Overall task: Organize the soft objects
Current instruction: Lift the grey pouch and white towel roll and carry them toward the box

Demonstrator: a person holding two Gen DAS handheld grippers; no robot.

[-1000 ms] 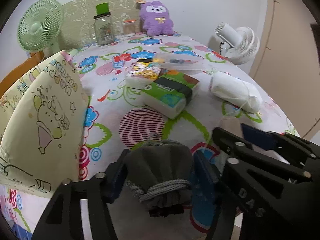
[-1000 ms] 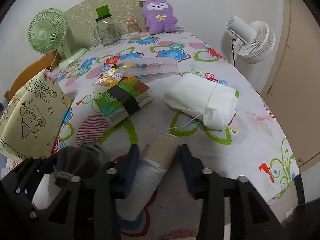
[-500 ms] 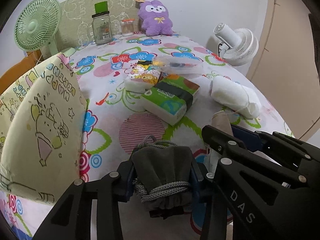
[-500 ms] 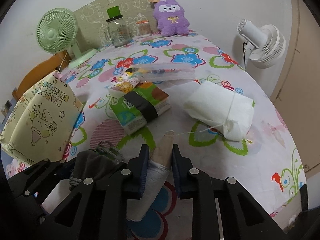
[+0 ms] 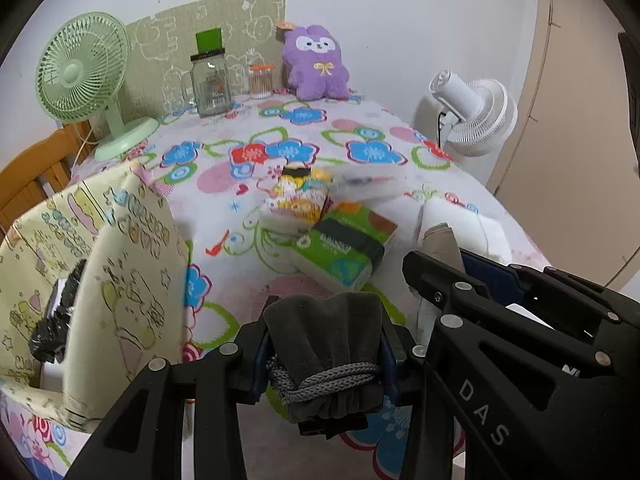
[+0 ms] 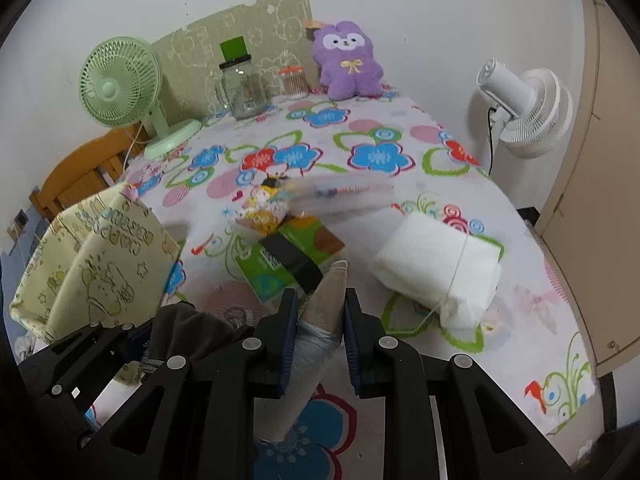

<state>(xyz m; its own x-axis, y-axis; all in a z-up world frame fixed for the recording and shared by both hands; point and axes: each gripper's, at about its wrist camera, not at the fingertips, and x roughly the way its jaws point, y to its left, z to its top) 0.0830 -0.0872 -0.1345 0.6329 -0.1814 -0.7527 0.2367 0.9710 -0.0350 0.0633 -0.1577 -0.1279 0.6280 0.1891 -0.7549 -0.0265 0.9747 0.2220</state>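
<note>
My left gripper (image 5: 324,344) is shut on a dark grey drawstring pouch (image 5: 324,340) and holds it above the flowered table. My right gripper (image 6: 320,316) is shut on a rolled beige and white cloth (image 6: 316,328), lifted off the table; the roll also shows in the left wrist view (image 5: 440,240). The pouch shows at lower left in the right wrist view (image 6: 188,332). A yellow patterned fabric bin (image 5: 108,280) stands at the left, open at the top, with a dark item inside. A white bundle (image 6: 440,272) tied with string lies at the right.
A green tissue pack (image 5: 348,248), a cartoon tissue pack (image 5: 298,204) and a clear pencil case (image 5: 368,184) lie mid-table. A green fan (image 5: 84,76), a glass jar (image 5: 210,84), a purple plush (image 5: 316,64) and a white fan (image 5: 476,116) stand at the back and right.
Both grippers closed on their objects and lifted them: the left on the grey pouch, the right on the cloth roll. Both rose and the view tilted up.
</note>
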